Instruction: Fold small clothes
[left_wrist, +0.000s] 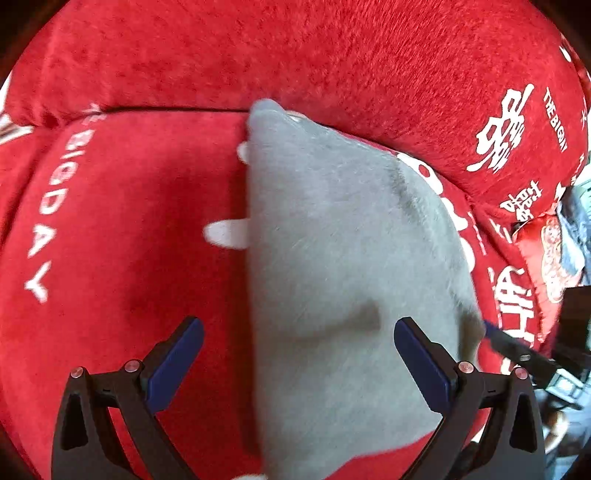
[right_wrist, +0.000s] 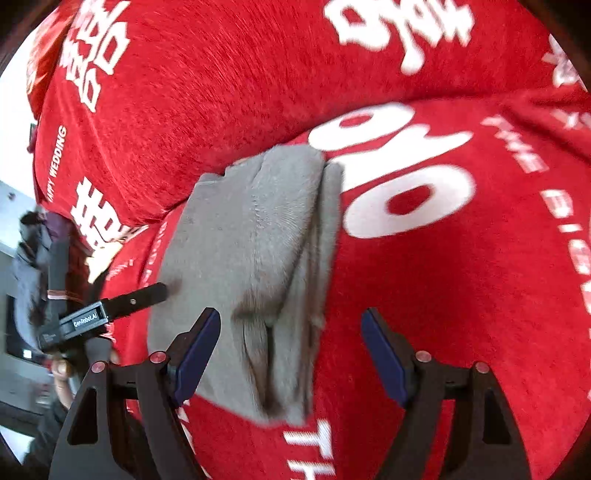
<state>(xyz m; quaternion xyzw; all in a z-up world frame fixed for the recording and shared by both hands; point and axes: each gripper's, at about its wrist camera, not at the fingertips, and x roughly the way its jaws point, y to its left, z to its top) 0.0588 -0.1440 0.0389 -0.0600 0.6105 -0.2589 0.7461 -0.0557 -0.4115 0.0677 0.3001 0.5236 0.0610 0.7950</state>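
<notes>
Both grippers, left gripper (left_wrist: 298, 363) and right gripper (right_wrist: 290, 354), are hovering released over grey garment (right_wrist: 255, 266); next: pinching an edge to fold.

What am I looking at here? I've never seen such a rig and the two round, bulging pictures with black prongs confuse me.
There is no robot: a person holds a two-finger gripper in each hand, each with a wide-angle camera looking along its fingers, hence the bulging view.

One picture is from the left gripper, the other from the right gripper. The black prongs with blue pads at the bottom are each gripper's own fingers.

Both look down on a grey garment, already partly folded, lying on a red plush cover with white lettering.

Both grippers are open and hold nothing; the garment only lies below them. The black bar at the left of the right-hand view is the left gripper's finger near the garment's edge.
</notes>
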